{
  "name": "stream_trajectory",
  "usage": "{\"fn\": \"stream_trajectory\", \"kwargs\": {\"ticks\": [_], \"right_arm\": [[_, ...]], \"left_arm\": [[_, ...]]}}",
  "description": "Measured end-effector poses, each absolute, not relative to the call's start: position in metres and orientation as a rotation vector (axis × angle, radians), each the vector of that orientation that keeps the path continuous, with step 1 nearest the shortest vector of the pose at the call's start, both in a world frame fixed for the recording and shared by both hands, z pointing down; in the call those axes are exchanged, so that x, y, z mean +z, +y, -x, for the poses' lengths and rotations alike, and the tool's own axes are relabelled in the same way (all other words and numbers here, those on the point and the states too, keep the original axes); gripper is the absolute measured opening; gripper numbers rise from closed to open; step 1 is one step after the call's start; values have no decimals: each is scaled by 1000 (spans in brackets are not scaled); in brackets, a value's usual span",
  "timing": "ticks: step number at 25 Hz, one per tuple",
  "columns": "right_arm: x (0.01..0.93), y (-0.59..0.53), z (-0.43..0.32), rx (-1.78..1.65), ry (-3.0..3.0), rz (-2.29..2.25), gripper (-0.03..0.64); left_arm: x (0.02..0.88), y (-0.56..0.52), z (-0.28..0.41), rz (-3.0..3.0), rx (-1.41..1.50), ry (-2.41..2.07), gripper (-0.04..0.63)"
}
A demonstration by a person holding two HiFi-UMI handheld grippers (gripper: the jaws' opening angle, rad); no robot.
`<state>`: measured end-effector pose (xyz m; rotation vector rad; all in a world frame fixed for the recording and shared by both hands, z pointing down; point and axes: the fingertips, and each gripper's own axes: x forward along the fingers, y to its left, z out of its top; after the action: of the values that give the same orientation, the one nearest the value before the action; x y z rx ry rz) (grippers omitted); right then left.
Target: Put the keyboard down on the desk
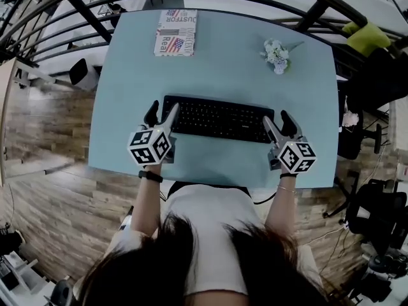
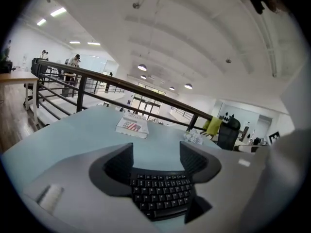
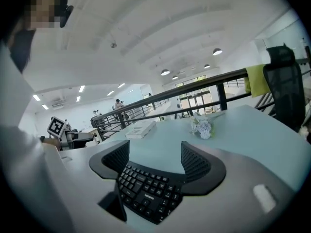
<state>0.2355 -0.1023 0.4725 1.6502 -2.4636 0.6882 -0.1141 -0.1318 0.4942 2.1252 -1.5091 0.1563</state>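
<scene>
Left gripper (image 1: 162,112) and right gripper (image 1: 276,118) gape astride keyboard (image 1: 217,118) ends; book (image 1: 176,32), flowers (image 1: 276,55) beyond.

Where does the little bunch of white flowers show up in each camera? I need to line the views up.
Head view: flowers at the far right of the desk, upper right of the picture.
Left gripper view: just right of centre, above the right-hand jaw.
Right gripper view: just right of centre, above the right-hand jaw.
Shared landmark: flag-print book, left of the flowers in all three.
</scene>
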Motion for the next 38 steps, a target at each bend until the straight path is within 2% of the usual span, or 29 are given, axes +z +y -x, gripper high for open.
{"fn": "stream_trajectory", "kwargs": {"ticks": [5, 8, 10, 17, 24, 27, 38], "right_arm": [[426, -102, -222, 604, -2593, -1656, 318], [401, -98, -214, 456, -2623, -1648, 236], [386, -94, -210, 385, -2639, -1650, 216], [350, -91, -195, 255, -2710, -1583, 125], [348, -94, -187, 217, -2708, -1549, 36], [353, -97, -184, 219, -2694, -1553, 2], [371, -110, -196, 273, -2619, -1609, 2]], "left_arm": [[455, -132, 105, -2215, 85, -1496, 325], [428, -130, 98, -2279, 45, -1490, 325], [411, -126, 91, -2331, 29, -1477, 319], [369, -116, 72, -2475, -33, -1481, 145], [361, -114, 62, -2497, -72, -1418, 62], [363, -116, 63, -2499, -69, -1409, 57], [383, -130, 62, -2472, -12, -1391, 57]]}}
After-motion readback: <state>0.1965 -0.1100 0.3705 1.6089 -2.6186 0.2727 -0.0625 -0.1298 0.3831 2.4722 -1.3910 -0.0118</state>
